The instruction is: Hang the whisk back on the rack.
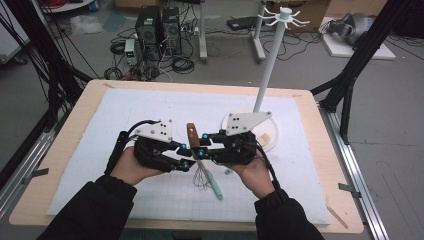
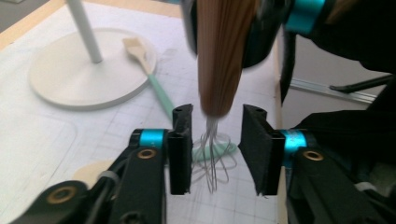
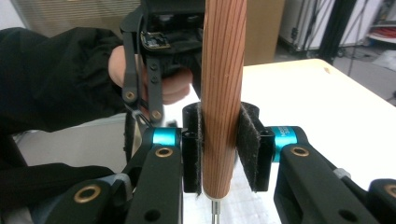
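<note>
1. Wooden-handled whisk [image 1: 193, 142] stands upright at the mat's centre, wires down, the right gripper [image 3: 220, 149] pinching its handle so it hangs steady.
2. The left gripper [image 2: 215, 144], at the whisk's nine o'clock, has its jaws spread either side of the handle tip, not touching it; likely a handover.
3. The mint-handled spatula [image 2: 154, 79] and the rack base [image 2: 70, 79] lie beyond, towards two o'clock.

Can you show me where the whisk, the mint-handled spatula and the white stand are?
whisk [image 3: 223, 93]: right gripper view, wooden handle.
mint-handled spatula [image 2: 161, 95]: left gripper view, mint handle.
white stand [image 1: 270, 62]: high view, upright pole.
</note>
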Demonstrator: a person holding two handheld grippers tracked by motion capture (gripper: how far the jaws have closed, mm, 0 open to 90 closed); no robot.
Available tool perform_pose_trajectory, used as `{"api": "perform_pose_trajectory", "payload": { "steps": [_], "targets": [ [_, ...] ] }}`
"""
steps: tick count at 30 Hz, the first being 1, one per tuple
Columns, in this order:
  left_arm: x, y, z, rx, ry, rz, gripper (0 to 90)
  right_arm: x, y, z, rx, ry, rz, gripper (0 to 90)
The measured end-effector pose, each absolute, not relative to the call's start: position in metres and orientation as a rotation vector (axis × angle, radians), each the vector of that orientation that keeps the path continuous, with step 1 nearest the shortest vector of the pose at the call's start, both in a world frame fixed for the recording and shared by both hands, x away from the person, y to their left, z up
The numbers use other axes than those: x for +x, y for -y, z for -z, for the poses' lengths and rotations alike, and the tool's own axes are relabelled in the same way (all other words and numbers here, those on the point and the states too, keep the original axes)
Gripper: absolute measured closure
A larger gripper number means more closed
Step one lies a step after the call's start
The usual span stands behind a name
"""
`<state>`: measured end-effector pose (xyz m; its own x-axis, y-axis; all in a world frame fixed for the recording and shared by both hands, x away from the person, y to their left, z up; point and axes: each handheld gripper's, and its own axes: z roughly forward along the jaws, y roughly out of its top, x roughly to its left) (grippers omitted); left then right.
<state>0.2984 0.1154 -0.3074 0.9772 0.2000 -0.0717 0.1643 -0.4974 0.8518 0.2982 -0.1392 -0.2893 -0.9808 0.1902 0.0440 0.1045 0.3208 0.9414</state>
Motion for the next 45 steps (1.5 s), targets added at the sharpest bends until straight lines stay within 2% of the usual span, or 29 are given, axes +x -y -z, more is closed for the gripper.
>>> {"api": "perform_pose_trajectory", "payload": {
  "steps": [4, 11, 19, 28, 37, 45],
  "targets": [
    [0.296, -0.124, 0.312, 2.111, -0.297, -0.103, 52.4, 0.301, 0.149, 0.288, 0.321, -2.496, -1.745, 72.4],
    [0.285, -0.133, 0.315, 2.105, -0.332, -0.184, 45.4, 0.307, 0.168, 0.287, 0.408, -2.485, -1.729, 72.4],
    [0.278, -0.149, 0.318, 2.097, -0.398, -0.263, 32.4, 0.314, 0.188, 0.276, 0.477, -2.446, -1.739, 72.4],
    [0.272, -0.168, 0.325, 2.066, -0.466, -0.314, 28.8, 0.319, 0.205, 0.259, 0.523, -2.399, -1.71, 72.3],
    [0.269, -0.179, 0.332, 2.046, -0.525, -0.36, 21.6, 0.324, 0.218, 0.249, 0.555, -2.364, -1.705, 72.3],
    [0.268, -0.188, 0.338, 2.035, -0.555, -0.39, 19.6, 0.328, 0.224, 0.239, 0.571, -2.343, -1.704, 72.3]
  ]
}}
